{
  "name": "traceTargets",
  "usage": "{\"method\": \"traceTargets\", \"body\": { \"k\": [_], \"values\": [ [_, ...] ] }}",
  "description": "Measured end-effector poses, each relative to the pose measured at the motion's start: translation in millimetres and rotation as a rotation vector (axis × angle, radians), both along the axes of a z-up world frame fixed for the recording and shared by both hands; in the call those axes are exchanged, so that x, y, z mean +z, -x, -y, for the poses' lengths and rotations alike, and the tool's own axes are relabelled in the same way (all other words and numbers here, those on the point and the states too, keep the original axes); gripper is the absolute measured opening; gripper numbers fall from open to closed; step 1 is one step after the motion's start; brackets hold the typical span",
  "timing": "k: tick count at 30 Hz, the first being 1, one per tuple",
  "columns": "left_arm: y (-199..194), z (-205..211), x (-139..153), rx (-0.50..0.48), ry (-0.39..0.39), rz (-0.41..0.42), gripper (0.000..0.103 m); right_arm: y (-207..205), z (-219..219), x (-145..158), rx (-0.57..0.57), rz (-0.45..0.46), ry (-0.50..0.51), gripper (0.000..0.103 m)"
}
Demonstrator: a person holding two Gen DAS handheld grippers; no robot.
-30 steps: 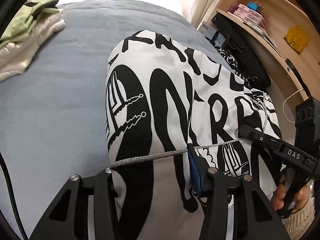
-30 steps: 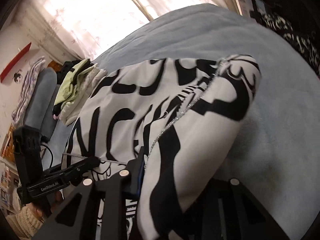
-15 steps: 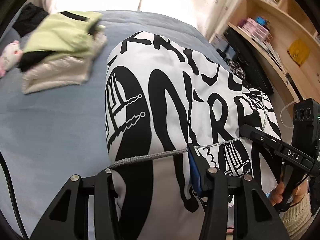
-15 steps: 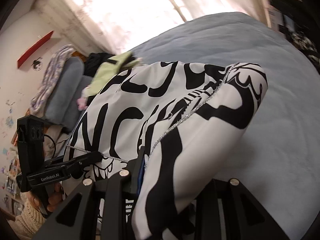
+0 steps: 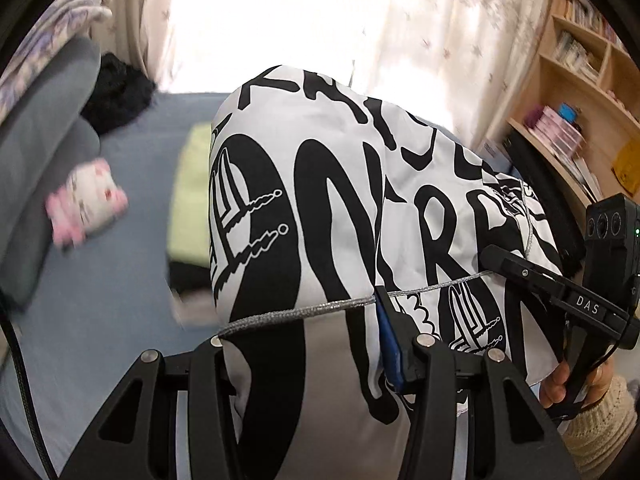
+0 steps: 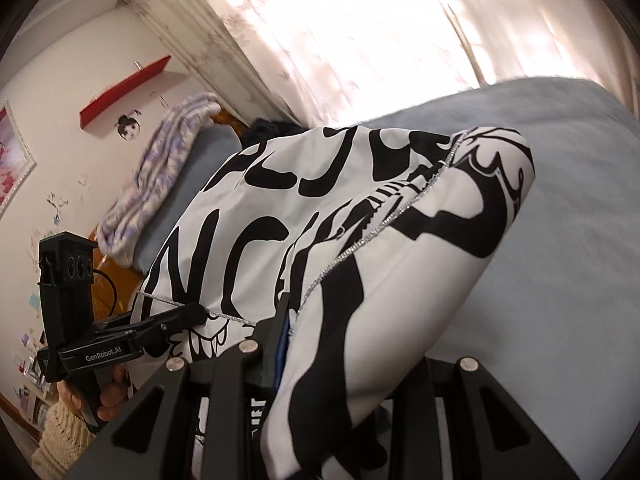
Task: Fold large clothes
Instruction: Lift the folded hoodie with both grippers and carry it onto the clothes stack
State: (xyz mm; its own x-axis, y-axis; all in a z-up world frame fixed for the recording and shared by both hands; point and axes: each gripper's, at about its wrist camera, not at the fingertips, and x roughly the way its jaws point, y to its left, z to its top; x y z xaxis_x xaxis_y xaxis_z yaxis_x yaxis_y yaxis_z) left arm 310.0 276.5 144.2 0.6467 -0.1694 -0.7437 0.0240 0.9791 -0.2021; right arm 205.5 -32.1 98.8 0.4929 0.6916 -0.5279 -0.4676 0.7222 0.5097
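Both pairs of jaws pinch the near edge of a black-and-white printed garment [image 5: 320, 208]: the left gripper [image 5: 304, 340] and the right gripper [image 6: 344, 344] hold it lifted above the blue-grey bed [image 6: 560, 240]. Folding it well probably means keeping the held edge taut and level between the grippers, then laying it squarely. A green folded pile [image 5: 188, 184] lies beyond.

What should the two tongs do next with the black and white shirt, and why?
Probably lower it toward the blue bed and lay it flat. Both the left tongs and the right tongs pinch the black and white shirt along its silver trim, and it hangs bunched between them, so no neat fold is possible yet.
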Motion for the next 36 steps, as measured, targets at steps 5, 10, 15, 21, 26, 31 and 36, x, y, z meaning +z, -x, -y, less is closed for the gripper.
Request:
{"method": "traceTargets", "body": {
  "k": [5,10,15,21,26,31,36],
  "values": [
    [-88,-55,7,0.007,-0.026,0.039,0.047,-2,4,24,-0.025,0.032,-0.05,0.027],
    [-166,-90,-24,0.016,-0.022,0.018,0.047,-5,25,20,-0.038,0.011,-0.073,0.027],
    [-221,-120,-97,0.05,-0.021,-0.065,0.055,-22,39,-35,-0.057,-0.066,-0.052,0.028],
    [-216,-138,-142,0.087,0.018,-0.023,0.079,-37,45,-79,-0.079,-0.099,-0.062,0.049],
    [-201,-135,-138,0.123,-0.037,-0.002,0.086,-37,47,-70,-0.053,-0.141,-0.034,0.056],
    [-186,-129,-111,0.173,-0.128,0.016,0.085,-23,59,-51,-0.065,-0.123,0.079,0.056],
    [-168,-127,-77,0.237,-0.174,0.094,0.084,-4,66,-17,-0.143,0.022,0.191,0.056]
  ]
}}
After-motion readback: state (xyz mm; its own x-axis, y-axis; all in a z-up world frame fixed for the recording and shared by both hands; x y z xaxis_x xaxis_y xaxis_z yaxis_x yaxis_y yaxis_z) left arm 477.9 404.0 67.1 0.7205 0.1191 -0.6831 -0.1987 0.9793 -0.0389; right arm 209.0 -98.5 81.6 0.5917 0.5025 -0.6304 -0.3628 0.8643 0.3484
